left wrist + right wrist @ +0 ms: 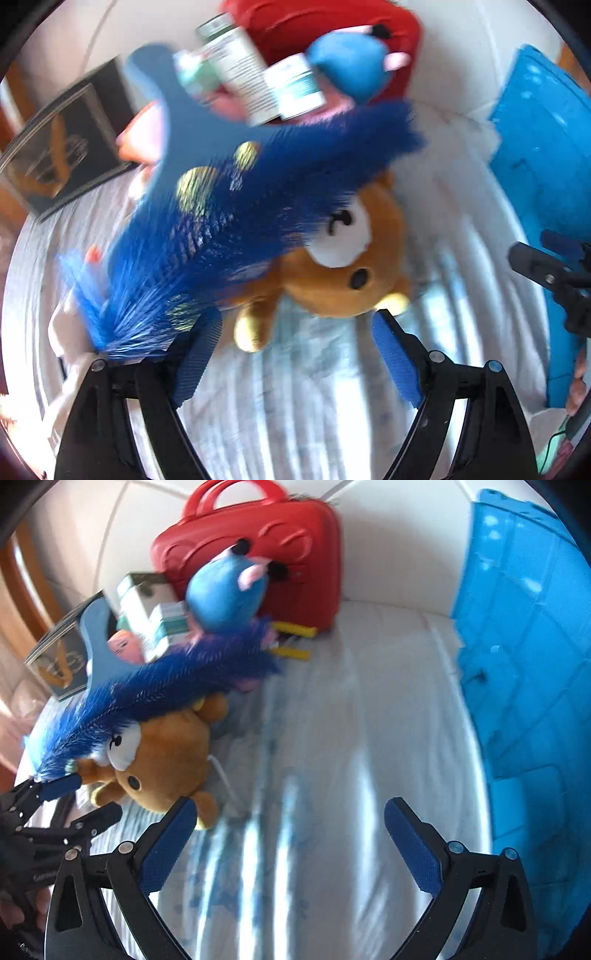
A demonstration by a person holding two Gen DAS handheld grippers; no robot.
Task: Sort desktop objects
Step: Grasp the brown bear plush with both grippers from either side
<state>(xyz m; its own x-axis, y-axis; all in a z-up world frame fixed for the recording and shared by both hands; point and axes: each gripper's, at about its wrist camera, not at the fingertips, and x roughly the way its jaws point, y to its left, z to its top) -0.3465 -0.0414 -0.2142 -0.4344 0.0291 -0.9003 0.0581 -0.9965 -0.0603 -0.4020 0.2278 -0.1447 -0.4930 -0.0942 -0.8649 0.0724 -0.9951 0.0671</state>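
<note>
Blue brush (229, 206): it lies slantwise across the heap, bristle end just against one finger of your left claw (295, 325), pale handle pointing away toward the boxes (236, 70). It looks like the piece you are after.
Left claw: released, jaws wide, nothing pinched between the pads. It points steeply down at the brown bear (343, 266), which lies under the brush.
Right claw (290, 808): released and empty, held over bare white cloth on the surface (332, 738), probably kept clear of the heap so the left has room.
Heap: bear, blue plush (225, 598) and boxes crowd against the red case (258, 550), still unsorted.
Blue crate (524, 646): it stands well apart on the right, the likely destination.
Caution: both views are blurred, so contact at the bristles is uncertain.
</note>
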